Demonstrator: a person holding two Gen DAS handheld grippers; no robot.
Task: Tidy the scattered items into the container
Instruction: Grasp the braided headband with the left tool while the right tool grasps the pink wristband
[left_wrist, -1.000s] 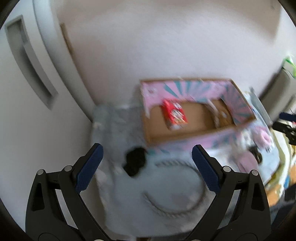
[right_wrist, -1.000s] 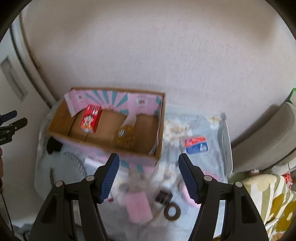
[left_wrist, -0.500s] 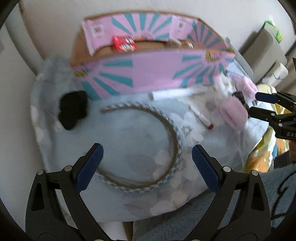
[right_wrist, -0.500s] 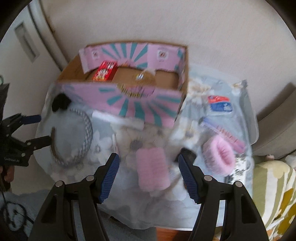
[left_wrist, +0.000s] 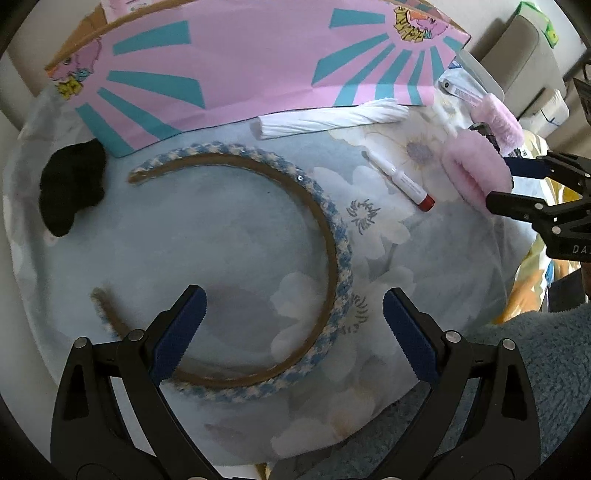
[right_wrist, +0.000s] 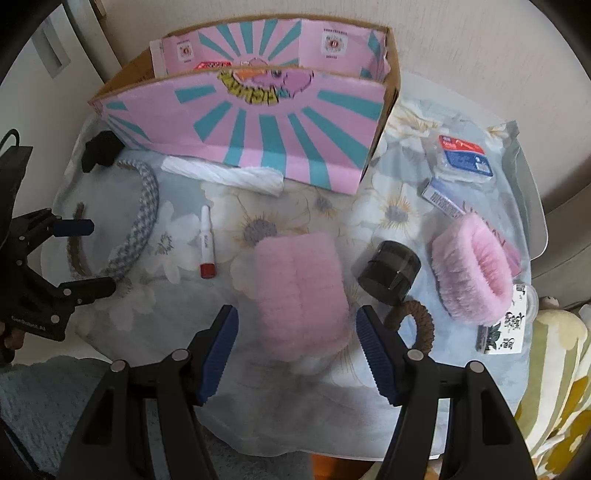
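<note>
- My left hand-held gripper (left_wrist: 291, 325) hangs open over the floral cloth (left_wrist: 229, 240), its blue pads either side of the lower curve of a blue-and-cream headband (left_wrist: 338, 251), touching nothing.
- My right hand-held gripper (right_wrist: 297, 354) is open too, its pads flanking the near end of a fluffy pink wristband (right_wrist: 301, 291) lying flat on the bench.
- The pink-and-teal cardboard box (right_wrist: 258, 125) stands at the far side, a red packet (right_wrist: 208, 65) inside it.
- Just before the box lies a white twisted roll (right_wrist: 225, 175).
- A red-capped tube (right_wrist: 206, 247) rests between headband and wristband.
- To the right: a dark jar (right_wrist: 389, 271), a brown hair tie (right_wrist: 415, 325), and a second pink wristband (right_wrist: 472, 269).
</note>
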